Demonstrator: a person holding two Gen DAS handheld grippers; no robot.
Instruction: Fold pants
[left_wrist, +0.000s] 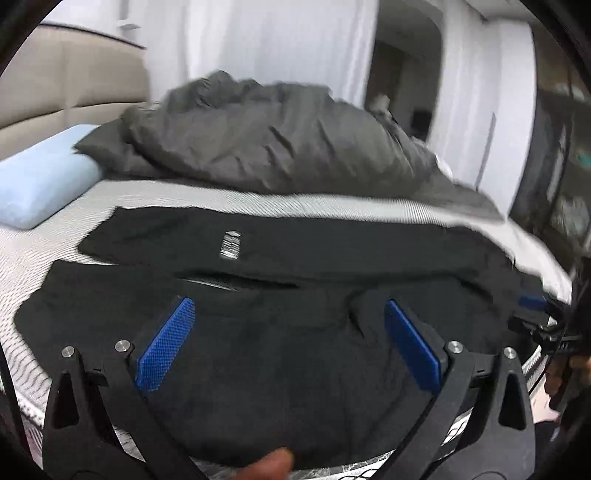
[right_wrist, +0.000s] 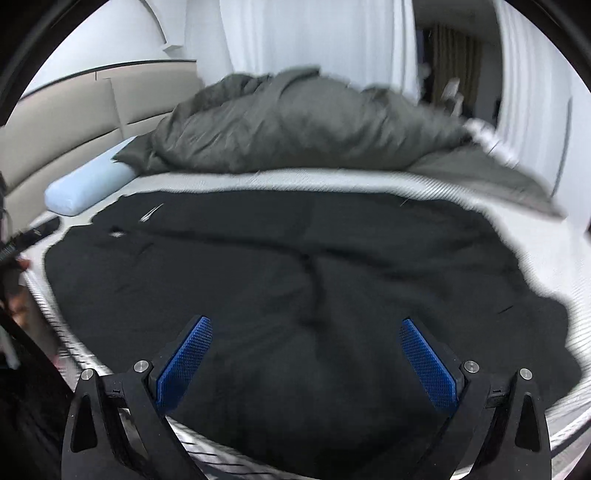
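Note:
Black pants (left_wrist: 280, 332) lie spread on a bed, with a small white logo (left_wrist: 230, 245) on the far leg. My left gripper (left_wrist: 290, 314) hovers open just above the near part of the cloth, blue pads wide apart and nothing between them. In the right wrist view the same pants (right_wrist: 295, 280) fill the middle of the mattress, and my right gripper (right_wrist: 306, 332) stands open over their near edge. The right gripper (left_wrist: 532, 304) also shows at the right edge of the left wrist view; the left gripper's black tip (right_wrist: 22, 240) shows at the left edge of the right wrist view.
A rumpled dark grey duvet (left_wrist: 273, 136) is heaped behind the pants. A light blue pillow (left_wrist: 40, 177) lies at the far left by a beige headboard (left_wrist: 66, 85). The white striped mattress (right_wrist: 546, 236) shows around the pants. A fingertip (left_wrist: 271, 465) shows at the bottom.

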